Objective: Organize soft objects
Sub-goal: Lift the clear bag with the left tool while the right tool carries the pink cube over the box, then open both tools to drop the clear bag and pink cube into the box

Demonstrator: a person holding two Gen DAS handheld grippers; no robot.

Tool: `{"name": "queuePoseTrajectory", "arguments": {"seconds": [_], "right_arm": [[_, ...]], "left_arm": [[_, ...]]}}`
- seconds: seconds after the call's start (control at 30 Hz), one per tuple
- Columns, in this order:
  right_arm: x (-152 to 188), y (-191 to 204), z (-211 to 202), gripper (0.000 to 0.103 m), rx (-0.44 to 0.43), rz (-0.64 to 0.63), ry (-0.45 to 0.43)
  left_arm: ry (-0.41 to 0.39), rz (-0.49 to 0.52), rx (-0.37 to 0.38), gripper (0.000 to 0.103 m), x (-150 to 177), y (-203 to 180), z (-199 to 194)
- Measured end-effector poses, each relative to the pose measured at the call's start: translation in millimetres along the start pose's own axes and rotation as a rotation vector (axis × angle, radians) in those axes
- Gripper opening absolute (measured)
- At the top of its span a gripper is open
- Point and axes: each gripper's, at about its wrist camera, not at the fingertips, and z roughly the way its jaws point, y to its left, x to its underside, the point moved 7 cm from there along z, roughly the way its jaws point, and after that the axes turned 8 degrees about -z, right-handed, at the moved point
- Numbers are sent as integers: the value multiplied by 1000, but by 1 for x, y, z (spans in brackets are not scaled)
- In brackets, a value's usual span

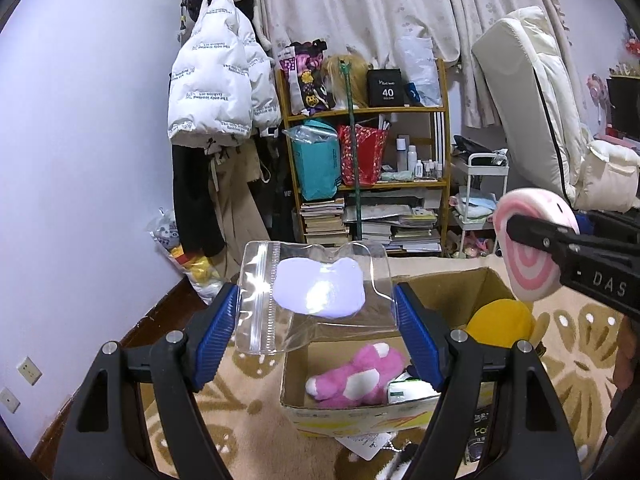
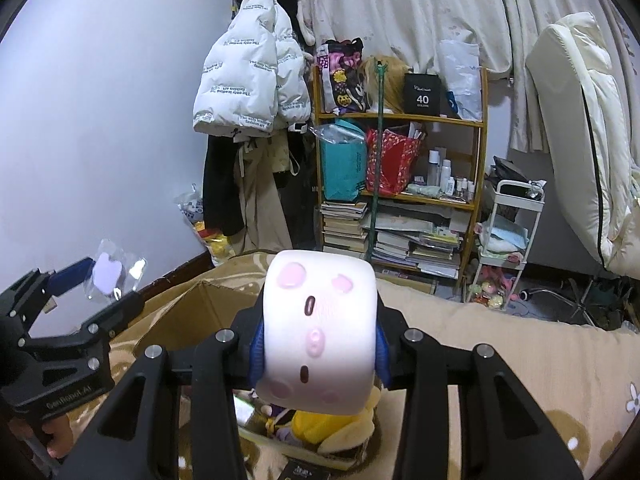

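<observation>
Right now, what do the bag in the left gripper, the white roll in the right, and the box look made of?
Zip bag: clear glossy plastic film; see-through, glare, ridged zip strip.
White roll toy: likely soft foam, smooth matte skin; it bulges between the fingers, and its end shows pink-white swirl layers.
Box: corrugated cardboard, dull brown inside, printed yellow outside.

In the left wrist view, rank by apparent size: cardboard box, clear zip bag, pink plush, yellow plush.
1. cardboard box
2. clear zip bag, though nearness to the camera inflates it
3. pink plush
4. yellow plush, partly hidden
</observation>
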Motion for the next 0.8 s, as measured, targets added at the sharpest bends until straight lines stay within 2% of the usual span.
{"name": "queuePoseTrajectory", "arguments": {"seconds": [0.2,0.43,0.8], "right_arm": [[7,2,14,44,-37,31,-1],[20,5,29,44,-56,20,18],[33,2,42,46,-111,74,32]], "left_arm": [[24,-12,25,77,8,-5,13],[63,-1,24,77,23,-7,32],[131,-15,22,77,44,-6,53]]}}
